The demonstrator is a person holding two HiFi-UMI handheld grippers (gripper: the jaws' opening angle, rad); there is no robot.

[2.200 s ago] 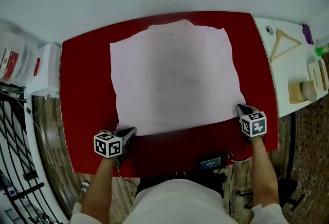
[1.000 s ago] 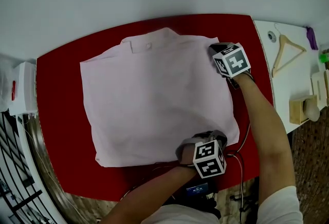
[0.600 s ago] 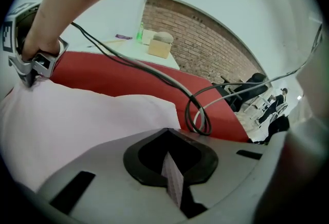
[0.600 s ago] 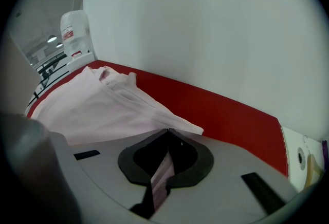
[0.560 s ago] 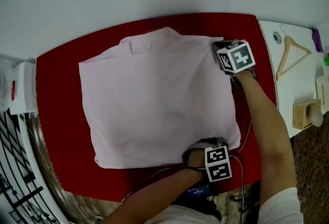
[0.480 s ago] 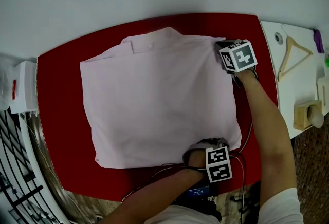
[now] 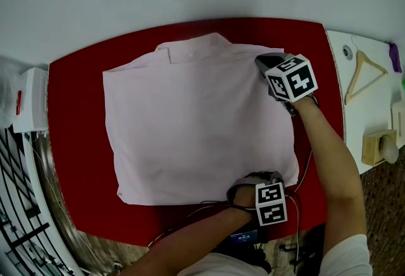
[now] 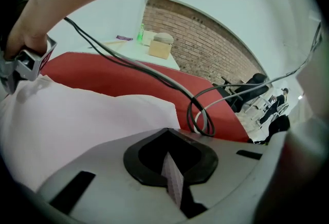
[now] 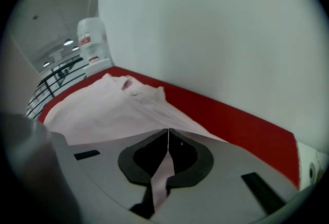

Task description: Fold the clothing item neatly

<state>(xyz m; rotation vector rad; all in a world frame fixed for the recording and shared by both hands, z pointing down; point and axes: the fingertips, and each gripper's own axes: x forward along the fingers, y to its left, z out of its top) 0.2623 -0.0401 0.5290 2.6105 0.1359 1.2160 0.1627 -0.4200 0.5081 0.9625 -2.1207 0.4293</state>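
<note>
The pink shirt (image 7: pixel 196 123) on the red table (image 7: pixel 69 142), shared by all views, is seen steeply from above by the head camera. Each gripper camera is set close behind its jaws: a shirt corner is seen ahead of the left gripper (image 8: pixel 168 138), the collar (image 9: pixel 131 87) ahead of the right gripper (image 9: pixel 168 133).
</note>
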